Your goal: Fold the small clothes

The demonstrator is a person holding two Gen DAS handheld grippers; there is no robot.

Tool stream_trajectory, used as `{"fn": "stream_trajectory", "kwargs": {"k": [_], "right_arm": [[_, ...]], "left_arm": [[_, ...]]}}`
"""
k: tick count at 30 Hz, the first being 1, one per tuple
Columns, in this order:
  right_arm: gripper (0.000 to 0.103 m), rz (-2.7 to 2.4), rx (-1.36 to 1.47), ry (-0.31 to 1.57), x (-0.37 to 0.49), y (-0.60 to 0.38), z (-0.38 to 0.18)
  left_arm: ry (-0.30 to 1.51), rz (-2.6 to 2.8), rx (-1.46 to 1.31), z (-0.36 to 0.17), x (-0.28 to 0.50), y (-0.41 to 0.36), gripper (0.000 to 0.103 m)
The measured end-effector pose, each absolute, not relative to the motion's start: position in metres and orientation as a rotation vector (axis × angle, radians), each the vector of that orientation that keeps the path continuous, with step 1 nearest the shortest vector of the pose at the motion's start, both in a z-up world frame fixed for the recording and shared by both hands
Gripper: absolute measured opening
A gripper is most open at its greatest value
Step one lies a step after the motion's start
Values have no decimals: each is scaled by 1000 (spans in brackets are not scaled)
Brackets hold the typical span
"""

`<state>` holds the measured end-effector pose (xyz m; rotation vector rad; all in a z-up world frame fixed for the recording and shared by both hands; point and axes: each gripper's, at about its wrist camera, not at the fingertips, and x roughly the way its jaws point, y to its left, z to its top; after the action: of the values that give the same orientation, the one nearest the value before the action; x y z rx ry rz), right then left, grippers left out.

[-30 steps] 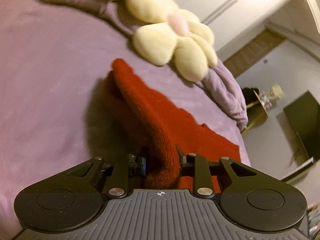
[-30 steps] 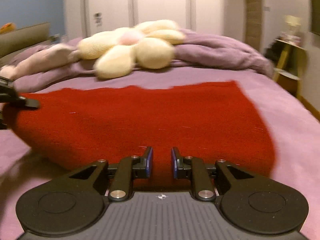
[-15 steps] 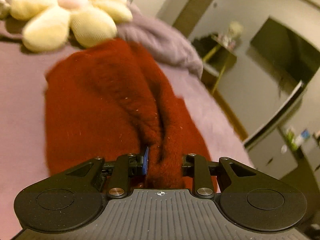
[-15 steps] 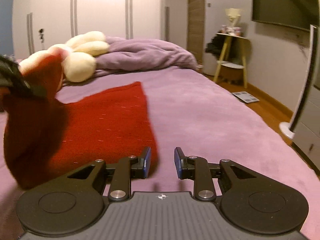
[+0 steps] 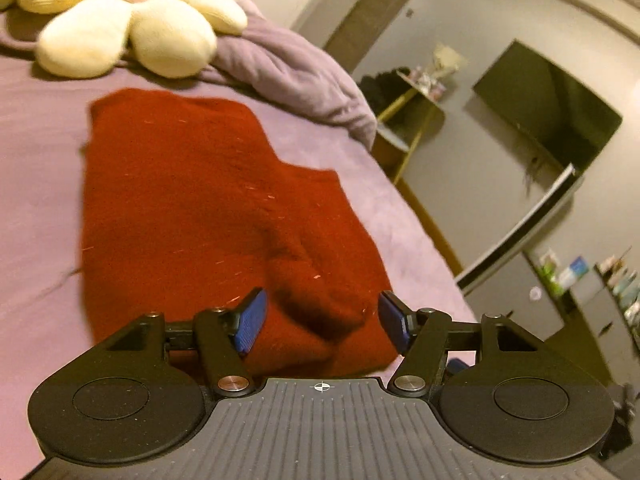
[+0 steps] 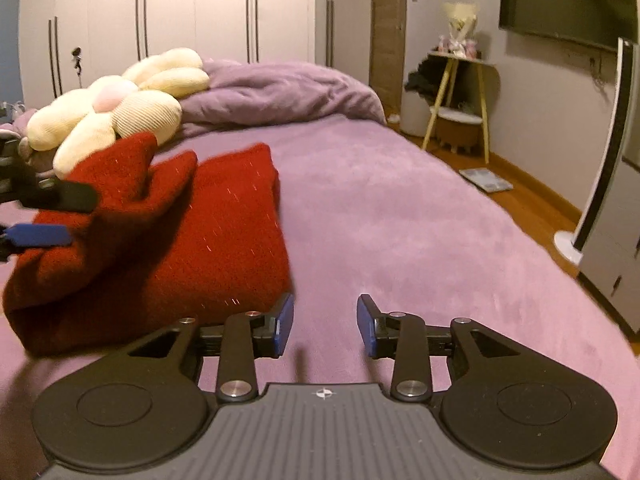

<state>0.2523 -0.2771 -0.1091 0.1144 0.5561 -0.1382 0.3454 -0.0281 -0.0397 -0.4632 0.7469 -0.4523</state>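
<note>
Red knit garment (image 5: 192, 216) lies doubled on the purple bed (image 6: 400, 216), so the left hand-held gripper (image 5: 318, 322) and right hand-held gripper (image 6: 324, 322) both gape wide, holding nothing.

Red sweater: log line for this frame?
left hand-held gripper: open, astride fold | right hand-held gripper: open, over bedspread | red sweater: folded, on bed

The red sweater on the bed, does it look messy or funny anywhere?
A bit. The red sweater is folded over on the purple bed, but the top layer bunches into a lumpy ridge between the open left gripper fingers, and its edges don't line up.
</note>
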Motion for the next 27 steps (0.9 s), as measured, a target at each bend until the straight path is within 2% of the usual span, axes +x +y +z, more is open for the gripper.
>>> {"fn": "stream_trajectory", "kwargs": {"k": [5, 7, 9, 10, 13, 16, 17, 18, 20, 22, 24, 27], "right_arm": [[35, -19, 136, 492, 261, -262, -83], [45, 79, 147, 465, 270, -249, -70], [64, 208, 170, 470, 286, -236, -62], [66, 255, 181, 473, 295, -231, -59], [69, 320, 186, 492, 323, -215, -57], [68, 356, 199, 590, 360, -204, -67], [64, 379, 207, 619, 369, -202, -71], [49, 398, 220, 657, 379, -199, -76], [38, 441, 243, 700, 386, -194, -84], [22, 441, 237, 701, 388, -191, -87], [16, 394, 179, 676, 382, -188, -85], [15, 351, 164, 547, 356, -198, -67]], "left_arm": [[726, -321, -519, -43, 321, 23, 74], [752, -245, -514, -49, 317, 40, 75], [787, -173, -513, -55, 316, 56, 78], [799, -146, -515, -56, 317, 62, 80], [821, -116, -505, -60, 317, 74, 85], [835, -125, -457, -63, 319, 71, 88], [842, -133, -446, -65, 319, 69, 89], [852, -138, -436, -67, 321, 66, 89], [860, -150, -429, -69, 322, 61, 89], [856, -147, -439, -70, 323, 59, 89], [843, -137, -453, -67, 325, 59, 89], [804, -130, -448, -56, 331, 57, 89]]}}
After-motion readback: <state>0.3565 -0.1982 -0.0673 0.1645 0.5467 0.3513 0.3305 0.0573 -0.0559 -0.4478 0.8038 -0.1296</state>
